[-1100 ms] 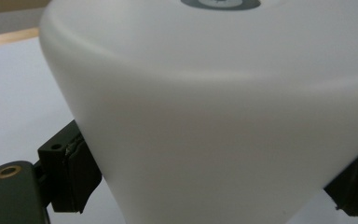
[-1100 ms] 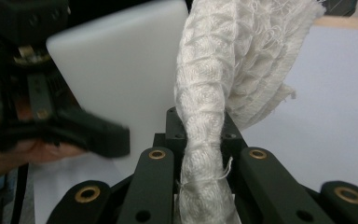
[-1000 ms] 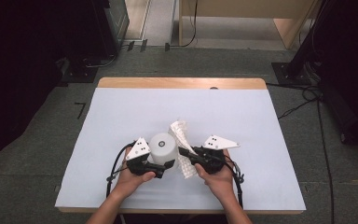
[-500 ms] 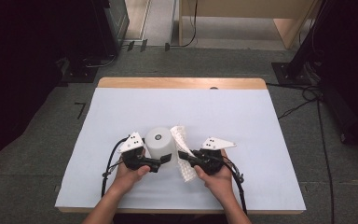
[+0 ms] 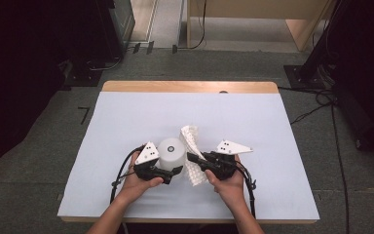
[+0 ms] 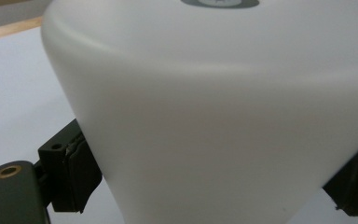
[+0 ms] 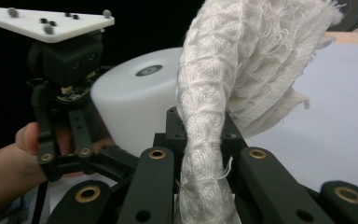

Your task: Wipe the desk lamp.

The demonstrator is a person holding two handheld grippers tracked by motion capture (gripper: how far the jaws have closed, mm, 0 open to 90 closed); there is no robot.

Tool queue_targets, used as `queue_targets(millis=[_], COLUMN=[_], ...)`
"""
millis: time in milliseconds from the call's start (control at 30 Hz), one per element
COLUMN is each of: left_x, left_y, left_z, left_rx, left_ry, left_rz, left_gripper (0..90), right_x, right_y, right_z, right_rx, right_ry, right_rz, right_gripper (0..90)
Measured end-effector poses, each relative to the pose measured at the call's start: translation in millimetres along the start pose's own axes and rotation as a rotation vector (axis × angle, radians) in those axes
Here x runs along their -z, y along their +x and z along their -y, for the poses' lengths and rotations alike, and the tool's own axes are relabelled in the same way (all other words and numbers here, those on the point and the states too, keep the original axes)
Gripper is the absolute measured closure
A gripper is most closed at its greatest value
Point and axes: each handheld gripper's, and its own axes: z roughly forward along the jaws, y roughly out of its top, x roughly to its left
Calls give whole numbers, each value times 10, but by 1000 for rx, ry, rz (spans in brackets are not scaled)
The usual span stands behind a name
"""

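On the left, the left gripper (image 5: 174, 170) has its jaws clamped around the lower part of the white cylinder (image 5: 171, 152), which stands upright near the front of the counter (image 5: 126, 117); in the left gripper view the black pads (image 6: 79, 175) press on its smooth matte wall (image 6: 223, 130), so it looks like a stiff plastic thing, probably light and a little slippery; a hold low on the body, as here, seems the safest against tipping. Just beside it, to the right, the white cloth (image 5: 193, 151) rises in a limp, crumpled strip, touching or almost touching the cylinder, I cannot tell which; the right gripper (image 5: 195, 159) is closed tight on it, and the right gripper view shows the woven, fraying fabric (image 7: 205, 140) bunched between the jaws; it is soft and floppy, will sag wherever unsupported, and is best pinched at a gathered fold rather than a loose edge.
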Motion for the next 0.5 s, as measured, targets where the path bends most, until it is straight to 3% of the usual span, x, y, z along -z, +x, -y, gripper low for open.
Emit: queue_targets(millis=[133,300,400,500], left_x=[81,66,9,-46], left_y=[58,72,43,-6], left_z=[-44,-34,-15,2], left_rx=[35,30,18,-9], left_ry=[-53,-13,20,49], left_rz=[10,-19,-18,-3], left_gripper=[86,86,86,86], right_x=[-76,-147,-135,-11], right_y=[-17,20,72,85], right_z=[116,164,125,20], right_rx=[10,30,56,36], right_ry=[55,90,75,2], right_rz=[13,41,67,54], right_gripper=[805,804,804,804])
